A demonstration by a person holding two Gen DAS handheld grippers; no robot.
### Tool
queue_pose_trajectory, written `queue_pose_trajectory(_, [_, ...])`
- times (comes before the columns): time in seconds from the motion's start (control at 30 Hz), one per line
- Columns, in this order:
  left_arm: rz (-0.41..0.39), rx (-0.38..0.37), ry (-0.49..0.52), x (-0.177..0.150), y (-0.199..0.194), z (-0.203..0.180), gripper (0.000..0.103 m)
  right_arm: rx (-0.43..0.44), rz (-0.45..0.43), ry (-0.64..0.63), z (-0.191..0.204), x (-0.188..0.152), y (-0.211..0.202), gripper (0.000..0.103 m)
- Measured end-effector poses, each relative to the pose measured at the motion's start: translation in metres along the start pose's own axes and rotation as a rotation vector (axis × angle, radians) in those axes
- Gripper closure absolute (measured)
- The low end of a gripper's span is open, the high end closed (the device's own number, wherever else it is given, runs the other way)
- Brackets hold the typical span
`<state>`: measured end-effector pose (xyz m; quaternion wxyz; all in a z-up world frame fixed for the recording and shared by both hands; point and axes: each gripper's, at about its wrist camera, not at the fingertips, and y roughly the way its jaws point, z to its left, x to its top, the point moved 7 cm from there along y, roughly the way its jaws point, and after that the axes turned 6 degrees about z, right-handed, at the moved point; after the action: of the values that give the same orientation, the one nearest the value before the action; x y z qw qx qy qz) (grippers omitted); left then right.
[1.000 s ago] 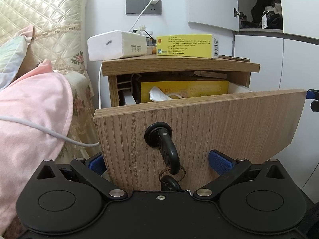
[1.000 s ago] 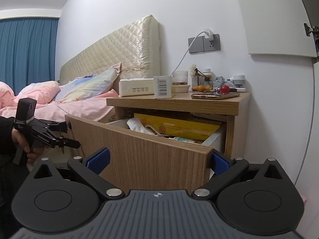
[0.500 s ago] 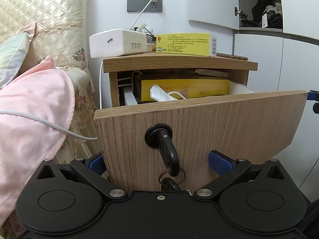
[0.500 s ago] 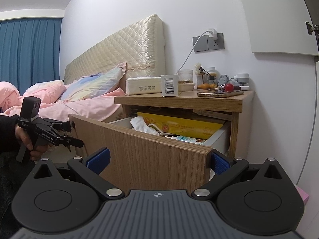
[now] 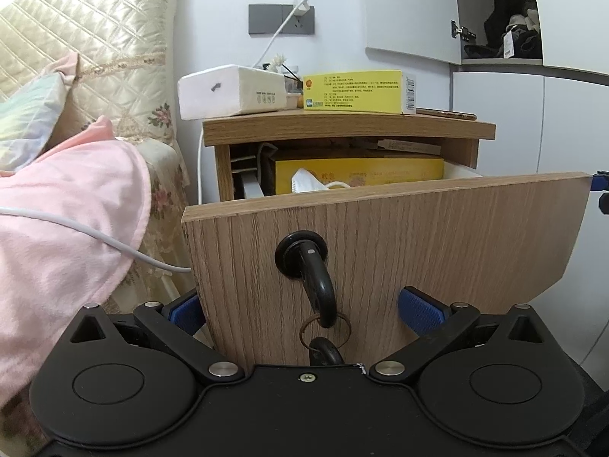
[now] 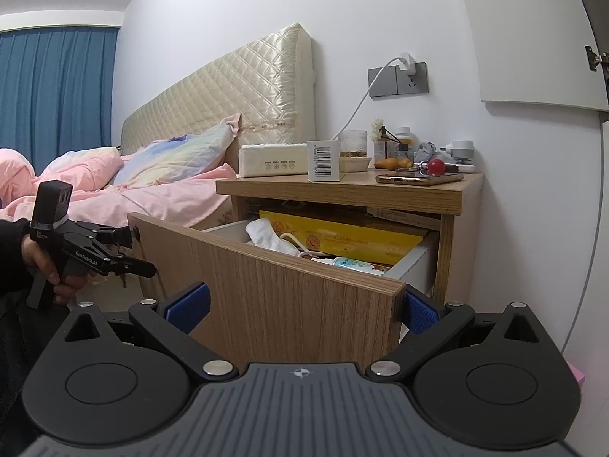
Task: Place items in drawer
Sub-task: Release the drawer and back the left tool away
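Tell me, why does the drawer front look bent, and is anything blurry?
Left wrist view: fisheye bends the drawer front into a wedge; the key stays sharp. Right wrist view: walls curve, the curtain bows; lighting even, no glare or blur.

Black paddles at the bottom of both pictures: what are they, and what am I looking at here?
They are hand-held grippers, not a robot. A person holds one in each hand, and each carries a camera looking along its two blue-padded fingers. The left wrist view shows the left gripper open in front of the open drawer, with the key hanging from the lock between its fingers. The right wrist view shows the right gripper open, straddling the drawer's end, and the person's hand holding the other gripper. Neither holds anything. On the nightstand sit a tissue pack, a yellow box and a phone.
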<state>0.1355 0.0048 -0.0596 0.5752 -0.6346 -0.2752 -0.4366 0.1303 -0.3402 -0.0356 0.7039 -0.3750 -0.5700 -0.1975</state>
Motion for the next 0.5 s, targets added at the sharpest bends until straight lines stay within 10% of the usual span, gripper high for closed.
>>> queue_pose_trajectory(0.5, [-0.040, 0.083, -0.009, -0.018, -0.028, -0.011, 0.001, 0.001, 0.041, -0.010, 0.016, -0.003, -0.015, 0.000])
